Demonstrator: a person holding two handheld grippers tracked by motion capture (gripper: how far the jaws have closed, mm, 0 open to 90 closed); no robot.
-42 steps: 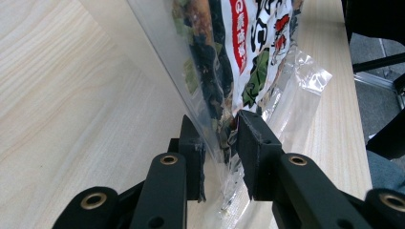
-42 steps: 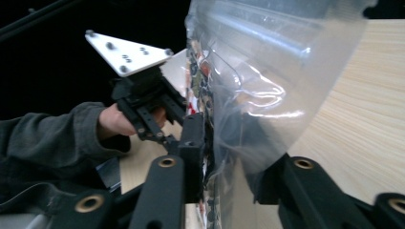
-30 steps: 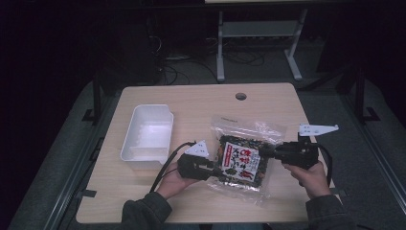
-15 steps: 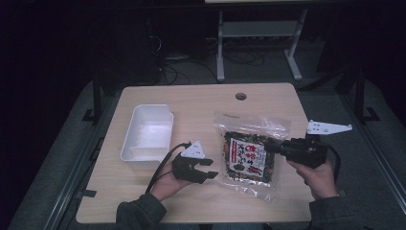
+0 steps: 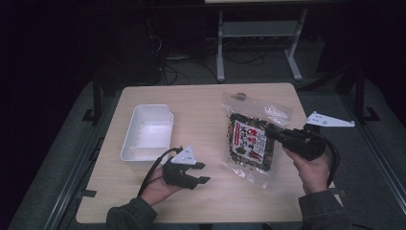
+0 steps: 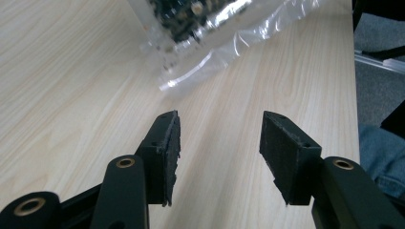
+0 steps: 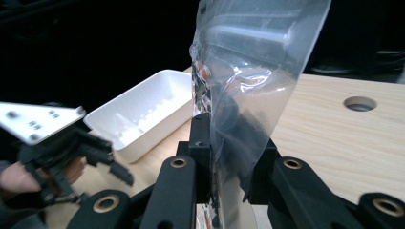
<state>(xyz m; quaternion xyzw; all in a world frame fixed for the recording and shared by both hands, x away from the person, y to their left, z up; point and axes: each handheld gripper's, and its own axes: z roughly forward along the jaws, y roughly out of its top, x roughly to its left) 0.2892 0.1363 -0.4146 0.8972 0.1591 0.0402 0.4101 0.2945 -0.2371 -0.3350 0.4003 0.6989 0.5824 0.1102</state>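
The right gripper (image 5: 280, 136) is clamped on the right edge of a clear snack bag (image 5: 253, 139), the film being pinched between its two black jaws, as is seen plainly in the right gripper view (image 7: 229, 157). The bag is held raised and tilted over the right half of the worktop (image 5: 201, 105); in the right gripper view its film stands upright above the jaws. A hold at the edge is probably chosen so that the thin plastic, not the loose contents, is gripped and the printed label stays unobscured.

The left gripper (image 5: 198, 172) is held low over the front of the worktop, its jaws spread wide with nothing between them (image 6: 219, 152); the bag's lower corner (image 6: 200, 52) lies just ahead of it, untouched. It is judged to be kept free, perhaps to assist with the bag.

A white tray (image 5: 148, 132) is set on the left of the worktop, well apart from the bag; it appears empty, and may be meant as a receptacle.

Counted: two grippers, one bag, one tray, one worktop.
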